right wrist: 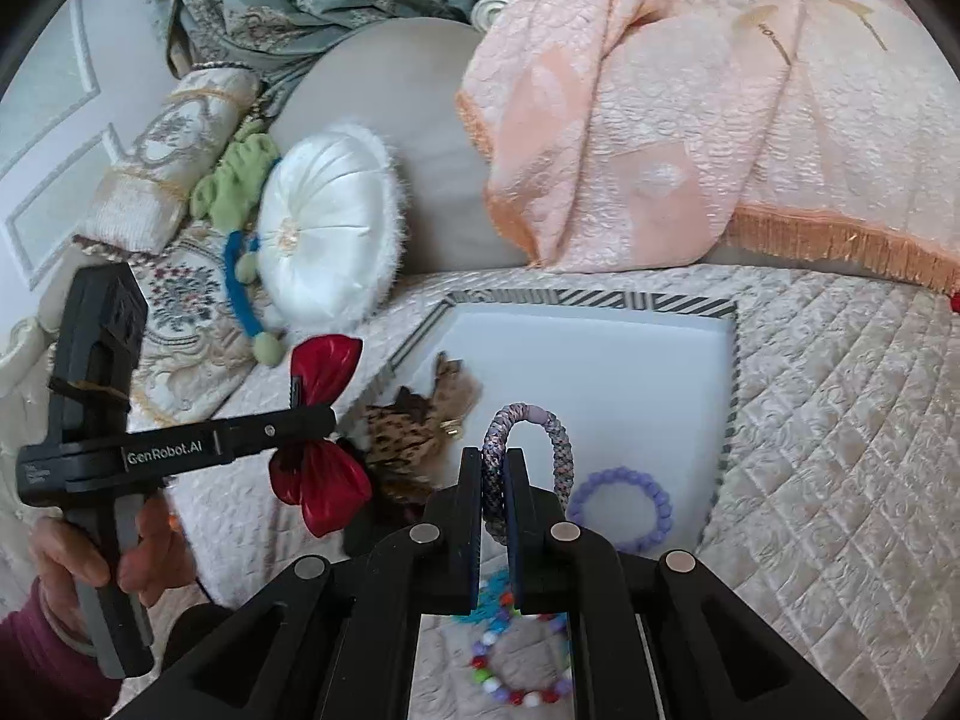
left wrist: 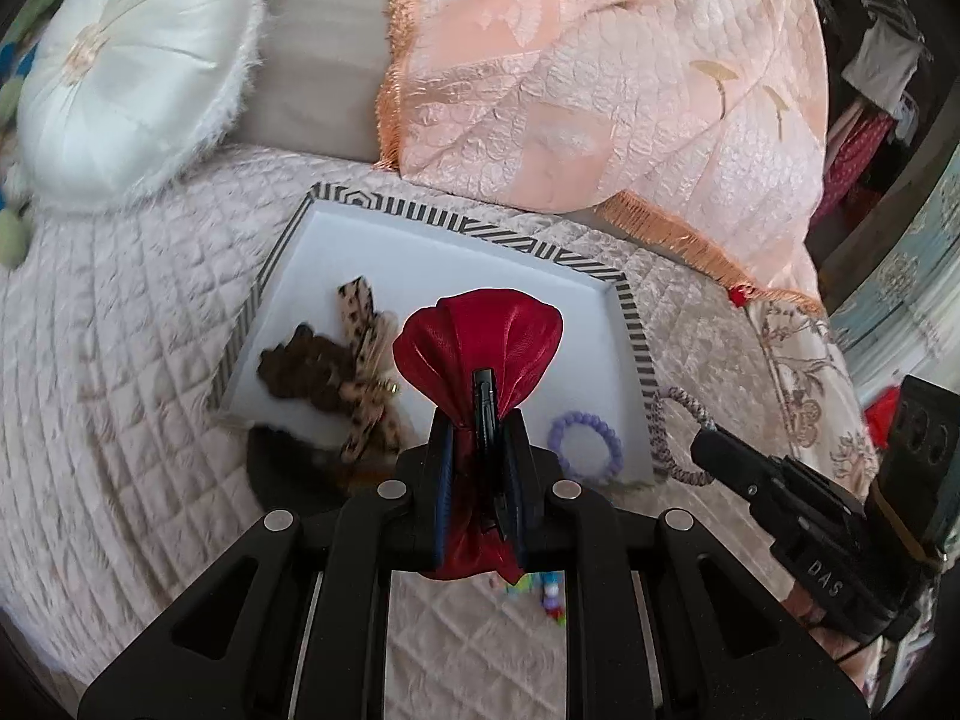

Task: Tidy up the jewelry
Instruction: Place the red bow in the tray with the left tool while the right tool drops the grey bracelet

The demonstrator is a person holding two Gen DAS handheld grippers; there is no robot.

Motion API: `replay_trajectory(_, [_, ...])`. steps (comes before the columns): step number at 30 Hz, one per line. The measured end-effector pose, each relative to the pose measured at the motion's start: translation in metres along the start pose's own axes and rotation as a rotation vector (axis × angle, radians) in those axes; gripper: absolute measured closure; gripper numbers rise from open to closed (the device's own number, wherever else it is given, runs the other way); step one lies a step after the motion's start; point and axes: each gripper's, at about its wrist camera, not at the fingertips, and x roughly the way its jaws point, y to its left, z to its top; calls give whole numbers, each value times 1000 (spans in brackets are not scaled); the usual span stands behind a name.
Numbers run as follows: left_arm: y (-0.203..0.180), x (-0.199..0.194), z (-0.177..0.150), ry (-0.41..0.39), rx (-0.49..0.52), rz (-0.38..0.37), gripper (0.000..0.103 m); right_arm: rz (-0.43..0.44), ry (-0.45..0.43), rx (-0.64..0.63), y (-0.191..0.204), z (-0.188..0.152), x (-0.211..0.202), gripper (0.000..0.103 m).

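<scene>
Our left hand-held gripper [left wrist: 477,450] pinched the red bow [left wrist: 480,336], the right hand-held gripper [right wrist: 495,480] the braided hair tie [right wrist: 531,450]; held thinly, either could slip before reaching the tray [right wrist: 600,348].

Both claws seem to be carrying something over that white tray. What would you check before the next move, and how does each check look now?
1. Left gripper clamped on the red bow: ok.
2. Right gripper clamped on the braided hair tie: ok.
3. Bare floor left in the tray: ok.
4. Purple bead bracelet inside the tray: ok.
5. Nothing left outside: not ok, colourful bead bracelet lies on the quilt.
</scene>
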Motion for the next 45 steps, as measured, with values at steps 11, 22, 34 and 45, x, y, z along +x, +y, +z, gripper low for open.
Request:
replay_trajectory(11, [-4,87,20,85,30,94,89,-152,79,-44,-31,9,67,97])
replay_trajectory(22, [5,133,23,137,40,149,89,-157,183,-29,-52,5,120,97])
replay_trajectory(34, [3,113,19,117,25,134,52,-114,139,60,-56,1,97,65])
replay_trajectory(45, [-3,45,-12,3,31,200,52,-187,37,115,-26,-10,31,62])
